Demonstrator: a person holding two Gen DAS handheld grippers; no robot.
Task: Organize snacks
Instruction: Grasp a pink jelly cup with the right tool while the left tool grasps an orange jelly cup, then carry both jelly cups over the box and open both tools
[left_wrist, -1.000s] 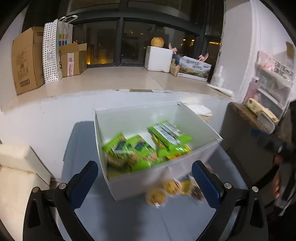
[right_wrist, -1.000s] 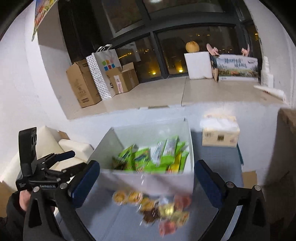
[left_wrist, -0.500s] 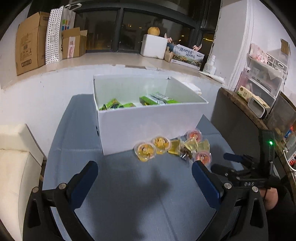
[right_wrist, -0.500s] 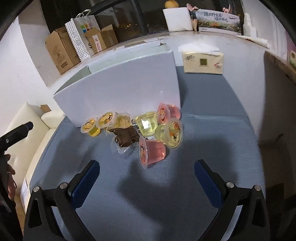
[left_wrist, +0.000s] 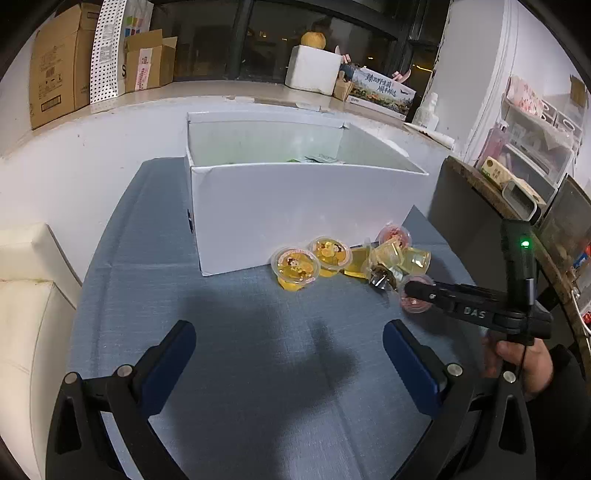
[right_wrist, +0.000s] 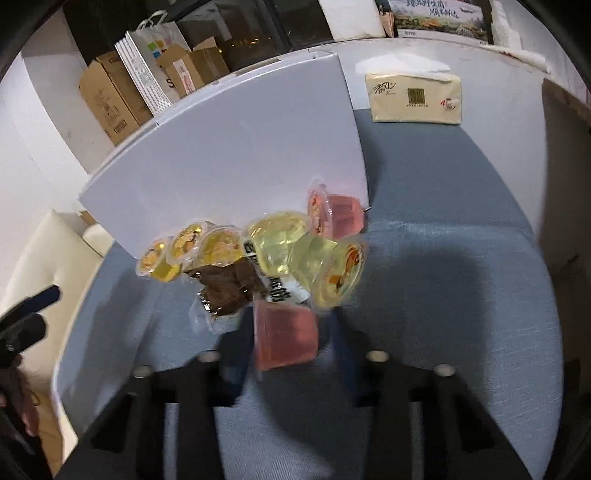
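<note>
The job is looking only partly done: green packets (left_wrist: 314, 158) are already lying inside the white box (left_wrist: 303, 210), while a cluster of jelly cups is still sitting on the grey-blue tablecloth (left_wrist: 258, 369) just in front of the box's near wall; those remain to be put away (along with a dark-wrapped snack (right_wrist: 225, 291) lying among them).

The right gripper (right_wrist: 286, 341) is closing on the pink jelly cup (right_wrist: 286, 338) at the near edge of the cluster, its jaws having just been coming together with the cup between them; the pads appear to be pressing on its sides, though that view is blurring. The left gripper (left_wrist: 288, 354) is hanging open over bare cloth, holding nothing.

The cup is lying on its side, translucent pink with a clear rim; beside it are pale yellow cups (right_wrist: 280, 243), orange ones (left_wrist: 295, 264) with printed lids, and another pink one (right_wrist: 332, 216) tipped against the box.
</note>
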